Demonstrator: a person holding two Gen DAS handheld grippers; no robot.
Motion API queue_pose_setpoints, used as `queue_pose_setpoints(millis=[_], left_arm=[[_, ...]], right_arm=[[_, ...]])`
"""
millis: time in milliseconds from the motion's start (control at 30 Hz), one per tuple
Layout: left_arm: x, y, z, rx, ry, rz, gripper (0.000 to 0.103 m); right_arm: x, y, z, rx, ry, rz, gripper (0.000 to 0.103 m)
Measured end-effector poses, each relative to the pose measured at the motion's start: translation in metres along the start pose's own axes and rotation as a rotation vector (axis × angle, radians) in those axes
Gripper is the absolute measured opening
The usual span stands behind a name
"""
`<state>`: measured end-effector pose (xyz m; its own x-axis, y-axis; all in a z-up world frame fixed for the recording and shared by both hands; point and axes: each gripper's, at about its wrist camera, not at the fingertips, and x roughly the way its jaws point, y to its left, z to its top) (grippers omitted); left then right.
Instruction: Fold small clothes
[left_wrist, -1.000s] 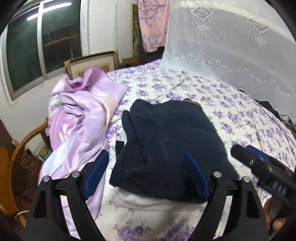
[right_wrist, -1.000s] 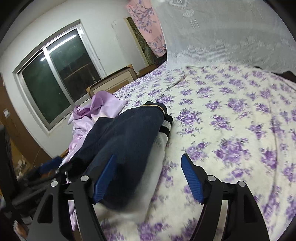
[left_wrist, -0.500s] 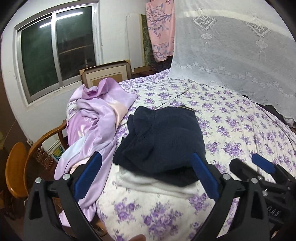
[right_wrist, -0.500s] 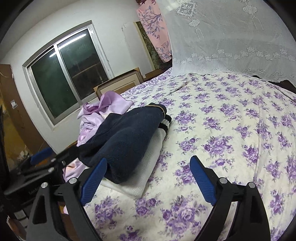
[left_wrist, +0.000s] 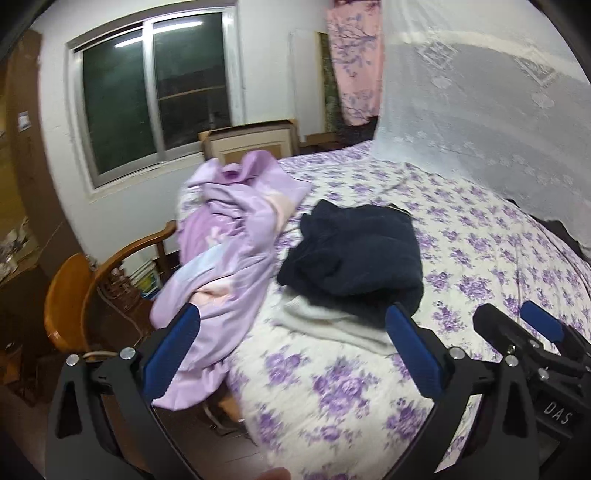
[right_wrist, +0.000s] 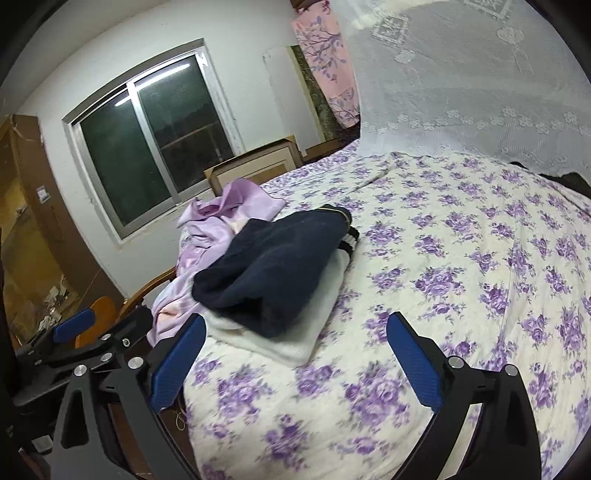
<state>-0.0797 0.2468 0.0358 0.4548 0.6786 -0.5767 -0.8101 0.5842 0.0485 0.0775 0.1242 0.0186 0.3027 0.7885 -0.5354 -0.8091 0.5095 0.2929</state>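
On the bed (left_wrist: 480, 240), near its corner, the folded navy garment (left_wrist: 354, 251) lay stacked on a folded white garment (left_wrist: 332, 325), whose edge showed beneath it on the near side. Just beside the stack, toward the window (left_wrist: 155, 92), a crumpled lilac garment (left_wrist: 236, 236) spilled over the bed's edge above a wooden chair (left_wrist: 74, 295). Left tongs (left_wrist: 291, 350) stood wide apart with nothing between the blue pads, having just been opening; the stack sat beyond the tips, apart from them. Right tongs (right_wrist: 295, 350) likewise gaped wide and empty, their jaws having just been opening, with the white garment's corner ahead of the tips and not touched. Each view caught the other tool at its margin: the right tongs at the lower right of the left view, the left tongs at the lower left of the right view. White lace netting (right_wrist: 461, 74) hung over the far side of the bed.
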Motion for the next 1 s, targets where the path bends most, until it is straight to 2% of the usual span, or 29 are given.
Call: queue_pose_setpoints(millis=[200,433,767,1000], left_arm=[[-0.023,0.008,-0.008,-0.002,-0.022,-0.003,0.098],[-0.04,0.004,-0.009,0.025,-0.058,-0.049,0.098],[-0.041,0.005,-0.009,0.021,-0.041,-0.074,0.098],[-0.038,0.003,-0.01,0.019,-0.025,-0.065,0.098]], right_arm=[[-0.027,0.017,-0.007,-0.036,-0.019,-0.027,0.099],[-0.056,0.019,-0.013,-0.046,-0.044,-0.055,0.099],[-0.067,0.029,-0.015,-0.069,-0.066,-0.048,0.099],[-0.066,0.028,-0.015,-0.071,-0.058,-0.052,0.099]])
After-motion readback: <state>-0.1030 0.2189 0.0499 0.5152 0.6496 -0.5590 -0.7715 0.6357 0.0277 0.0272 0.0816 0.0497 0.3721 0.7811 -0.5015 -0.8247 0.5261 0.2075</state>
